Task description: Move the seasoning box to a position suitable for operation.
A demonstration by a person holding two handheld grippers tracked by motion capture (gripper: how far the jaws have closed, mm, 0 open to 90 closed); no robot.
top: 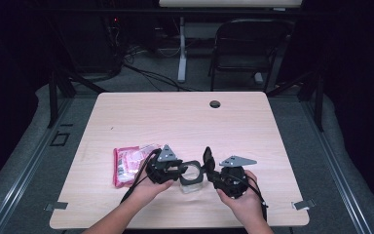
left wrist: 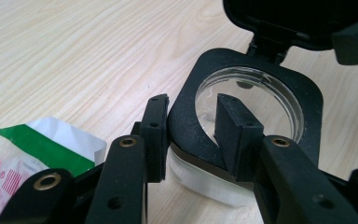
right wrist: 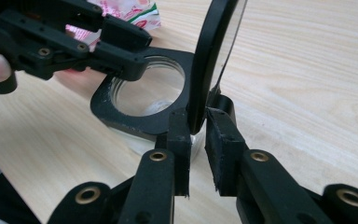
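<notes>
A small clear container (top: 193, 179) with a black square rim (left wrist: 303, 100) and a hinged black lid (right wrist: 208, 56) stands near the table's front edge. My left gripper (left wrist: 191, 114) is shut on the rim's near side, one jaw outside it and one inside the round opening. The container's inside looks empty. My right gripper (right wrist: 199, 114) is shut on the lid's edge and holds it upright, swung open. In the high view the left gripper (top: 181, 169) and right gripper (top: 208, 166) meet over the container, each held in a hand.
A red and white packet (top: 126, 164) with a green stripe (left wrist: 42, 144) lies just left of the container, behind my left gripper. The light wooden table (top: 175, 122) has a cable hole (top: 215, 104) at the far middle. A dark chair (top: 246, 48) stands beyond the table.
</notes>
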